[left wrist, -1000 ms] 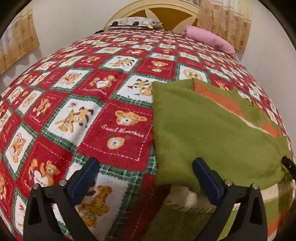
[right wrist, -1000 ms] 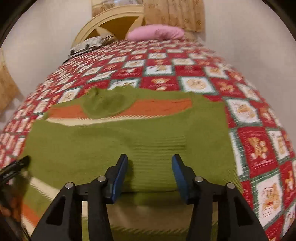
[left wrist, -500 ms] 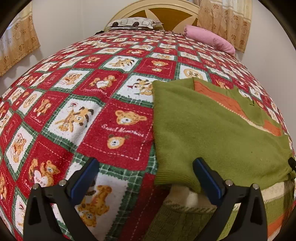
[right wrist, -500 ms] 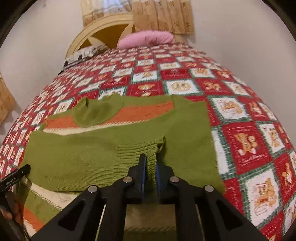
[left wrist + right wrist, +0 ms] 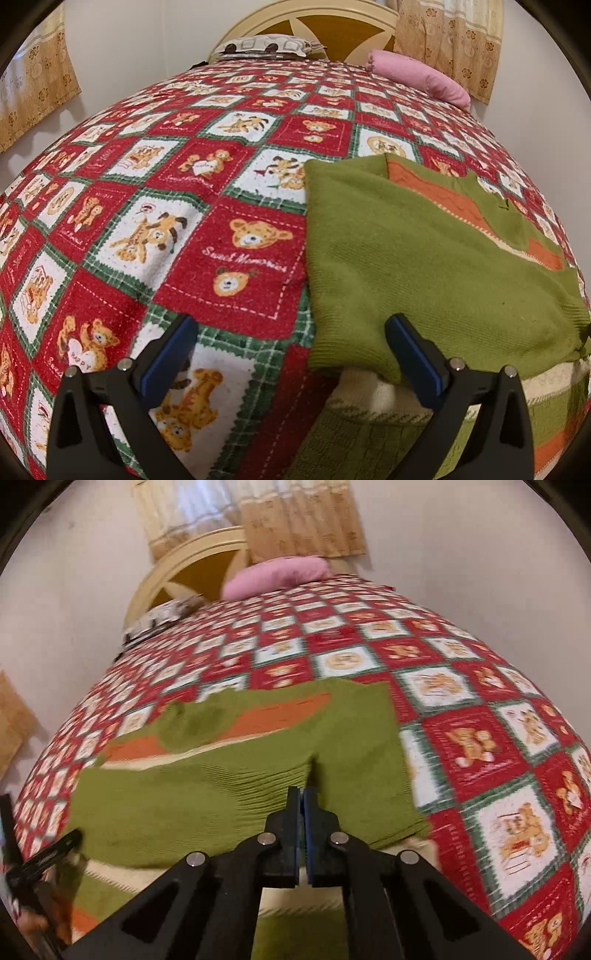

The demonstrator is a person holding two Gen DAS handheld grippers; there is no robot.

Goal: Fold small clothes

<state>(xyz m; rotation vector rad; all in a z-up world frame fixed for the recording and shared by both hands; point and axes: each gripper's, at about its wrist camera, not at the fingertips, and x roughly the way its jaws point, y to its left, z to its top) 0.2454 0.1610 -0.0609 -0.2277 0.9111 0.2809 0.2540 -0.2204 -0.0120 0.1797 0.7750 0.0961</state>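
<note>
A small green knit sweater (image 5: 229, 786) with orange and cream stripes lies flat on the red teddy-bear bedspread (image 5: 480, 746). My right gripper (image 5: 303, 794) is shut on the ribbed cuff of a green sleeve folded across the sweater, and the knit bunches into a ridge at the blue pads. In the left wrist view the same sweater (image 5: 424, 266) fills the right half. My left gripper (image 5: 291, 339) hangs open over the sweater's left edge, its right finger (image 5: 410, 347) above the green knit and its left finger over the bedspread (image 5: 166, 240), holding nothing.
A pink pillow (image 5: 277, 576) and a patterned pillow (image 5: 266, 46) lie at the headboard (image 5: 325, 22). Patterned curtains (image 5: 295, 517) hang behind. A walled corner bounds the bed on the right. The left gripper's black tip (image 5: 48, 856) shows at the lower left of the right wrist view.
My right gripper went from open to shut on the green sleeve cuff, and its view shifted and rolled while the knit gathered at the pads. The left gripper stayed where it was.
</note>
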